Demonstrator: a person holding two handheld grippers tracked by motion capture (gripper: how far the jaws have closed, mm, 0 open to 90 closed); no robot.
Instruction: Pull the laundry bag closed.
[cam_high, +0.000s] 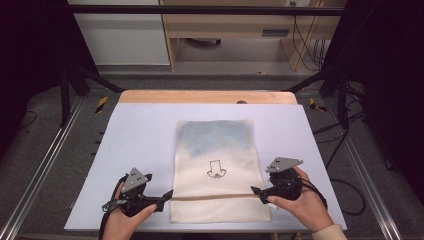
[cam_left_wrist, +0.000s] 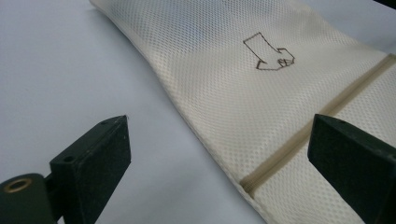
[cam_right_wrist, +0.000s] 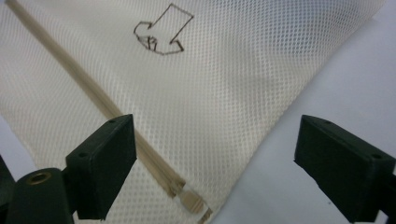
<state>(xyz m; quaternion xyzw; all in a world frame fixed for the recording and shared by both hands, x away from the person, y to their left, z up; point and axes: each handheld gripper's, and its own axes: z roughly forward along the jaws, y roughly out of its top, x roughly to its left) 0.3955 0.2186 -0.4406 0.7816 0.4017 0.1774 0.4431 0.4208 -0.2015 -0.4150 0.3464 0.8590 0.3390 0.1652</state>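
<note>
A cream mesh bag (cam_high: 217, 165) lies flat on the white mat, with a small hand-drawn arrow (cam_high: 216, 170) at its middle and a bluish patch showing through its far end. A tan zipper strip (cam_high: 215, 196) crosses it near the front edge. My left gripper (cam_high: 167, 196) sits at the bag's left edge by the zipper's end, open, with the bag (cam_left_wrist: 233, 84) and zipper (cam_left_wrist: 317, 121) ahead of its jaws. My right gripper (cam_high: 256, 192) stands open at the right edge. Between its jaws lie mesh (cam_right_wrist: 210, 93), the zipper (cam_right_wrist: 93, 98) and its pull (cam_right_wrist: 194, 203), untouched.
The white mat (cam_high: 140, 140) covers a wooden table whose far edge (cam_high: 200, 96) shows behind it. Metal rails (cam_high: 45, 165) run along both sides, and cables (cam_high: 345, 190) lie on the floor at the right. Bare mat flanks the bag left and right.
</note>
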